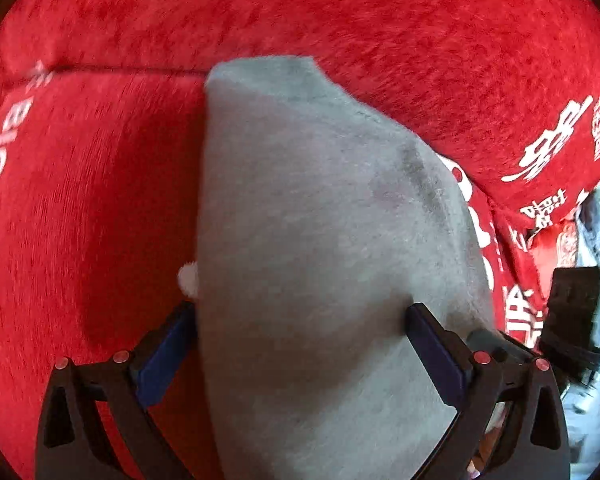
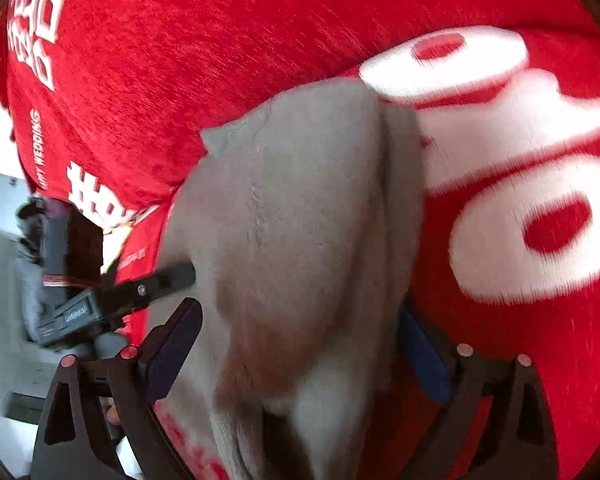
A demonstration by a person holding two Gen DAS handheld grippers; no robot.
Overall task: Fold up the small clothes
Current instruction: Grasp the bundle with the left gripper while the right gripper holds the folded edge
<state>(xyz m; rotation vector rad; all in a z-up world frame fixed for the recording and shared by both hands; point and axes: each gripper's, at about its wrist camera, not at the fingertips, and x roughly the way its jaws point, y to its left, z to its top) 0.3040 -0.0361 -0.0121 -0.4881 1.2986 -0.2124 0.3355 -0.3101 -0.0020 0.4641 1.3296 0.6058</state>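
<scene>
A small grey garment [image 1: 320, 220] of soft fleecy cloth lies over a red blanket [image 1: 100, 200] with white lettering. In the left wrist view it runs between the fingers of my left gripper [image 1: 300, 316], which stand wide apart on either side of it. In the right wrist view the same grey garment [image 2: 300, 220] is bunched and folded between the fingers of my right gripper [image 2: 300, 312], which also stand apart around it. The other gripper [image 2: 112, 300] shows at the left of the right wrist view, at the cloth's edge. Whether either gripper pinches the cloth is hidden.
The red blanket [image 2: 180, 60] with large white characters covers nearly all of both views. A small white fluff ball [image 1: 188, 278] lies beside the garment's left edge. At the far right of the left wrist view a dark object [image 1: 572, 312] and pale surroundings show past the blanket's edge.
</scene>
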